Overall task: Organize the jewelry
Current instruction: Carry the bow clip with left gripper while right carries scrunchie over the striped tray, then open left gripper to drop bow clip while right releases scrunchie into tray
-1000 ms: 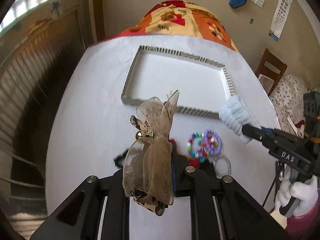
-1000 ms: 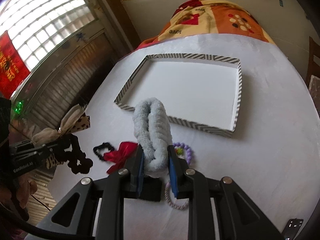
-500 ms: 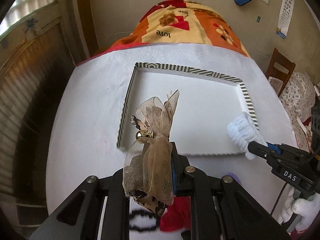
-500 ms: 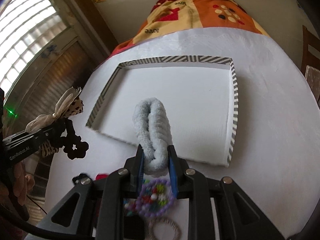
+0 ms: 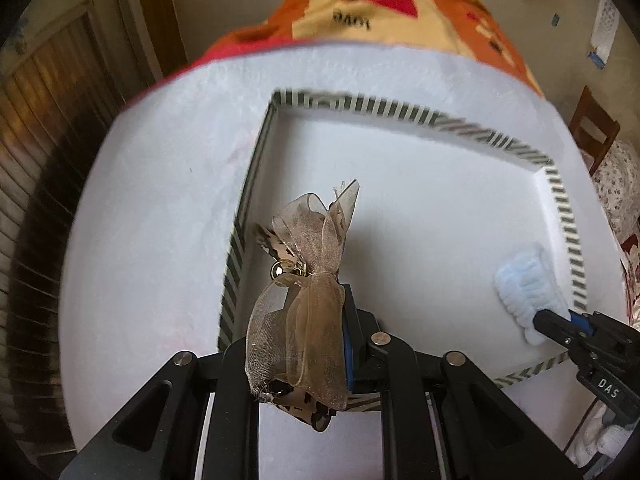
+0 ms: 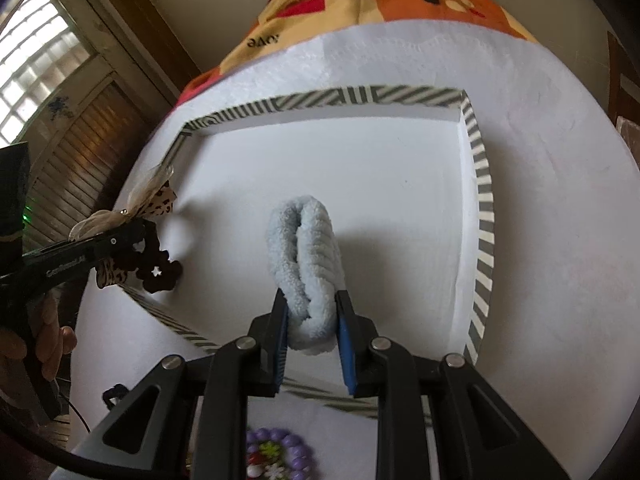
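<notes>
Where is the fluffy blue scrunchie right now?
The fluffy blue scrunchie is clamped in the right gripper, held over the near-right part of the striped tray. In the left wrist view it appears at far right.

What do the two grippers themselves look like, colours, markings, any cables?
Both are matte black, angular frames with silver pivot bolts and blue finger pads. The right gripper bears white "DAS" lettering and is worked by a white-gloved hand. The left gripper carries faint white lettering, too blurred to read, with a black cable looping beneath and a bare hand gripping it.
</notes>
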`<state>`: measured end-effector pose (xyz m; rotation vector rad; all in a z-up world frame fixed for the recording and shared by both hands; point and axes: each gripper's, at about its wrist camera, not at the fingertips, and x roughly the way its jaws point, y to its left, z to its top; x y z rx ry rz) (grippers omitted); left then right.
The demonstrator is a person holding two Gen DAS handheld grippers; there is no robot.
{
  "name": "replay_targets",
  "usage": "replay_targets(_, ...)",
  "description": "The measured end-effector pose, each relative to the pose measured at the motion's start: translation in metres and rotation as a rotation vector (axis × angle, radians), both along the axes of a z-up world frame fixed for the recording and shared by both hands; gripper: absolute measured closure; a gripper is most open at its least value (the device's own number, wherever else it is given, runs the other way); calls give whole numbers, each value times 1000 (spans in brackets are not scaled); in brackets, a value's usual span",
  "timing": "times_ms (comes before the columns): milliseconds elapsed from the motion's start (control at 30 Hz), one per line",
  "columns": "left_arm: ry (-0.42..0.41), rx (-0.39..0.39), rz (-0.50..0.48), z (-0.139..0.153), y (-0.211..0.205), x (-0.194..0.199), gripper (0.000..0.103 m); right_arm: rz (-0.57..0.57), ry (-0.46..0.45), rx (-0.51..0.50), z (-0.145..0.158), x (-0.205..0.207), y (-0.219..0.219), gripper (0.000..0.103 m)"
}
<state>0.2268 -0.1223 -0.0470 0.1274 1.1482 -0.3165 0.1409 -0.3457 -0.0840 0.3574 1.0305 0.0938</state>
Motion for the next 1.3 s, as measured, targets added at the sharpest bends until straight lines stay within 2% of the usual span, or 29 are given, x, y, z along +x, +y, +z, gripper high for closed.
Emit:
replay_targets(167,78,14,-19,-16,5,-16,103,15,40,24,-11,-7,6,81)
replay_targets(500,159,-10,-25,-18,19,-59,103,50,101,65,-10,-39,12,80)
replay_targets(567,152,-3,-30,-18,19,-65,103,43,90,41,-9,-43,12,80)
replay_targets(667,140,5,-13,-15,15,-62,103,4,75,35,-5,-41,5,72)
replay_targets(733,116,18,-3,-12,11,-62,99,-19,63,26,0,-38,1,59)
replay_targets(900,61,-19,10,4,10,-55,89,-37,15,11,18,-45,-2,41)
replay_targets(967,52,-36,16,11,11,-56,89,-31,13,3,21,-49,1,40)
replay_targets(1100,-7,-21,29,24,20,-67,88,-33,-6,-5,31,-60,6,40)
replay_targets(1300,-55,-60,44,46,29,-88,85,-16,-60,-23,55,-85,15,40)
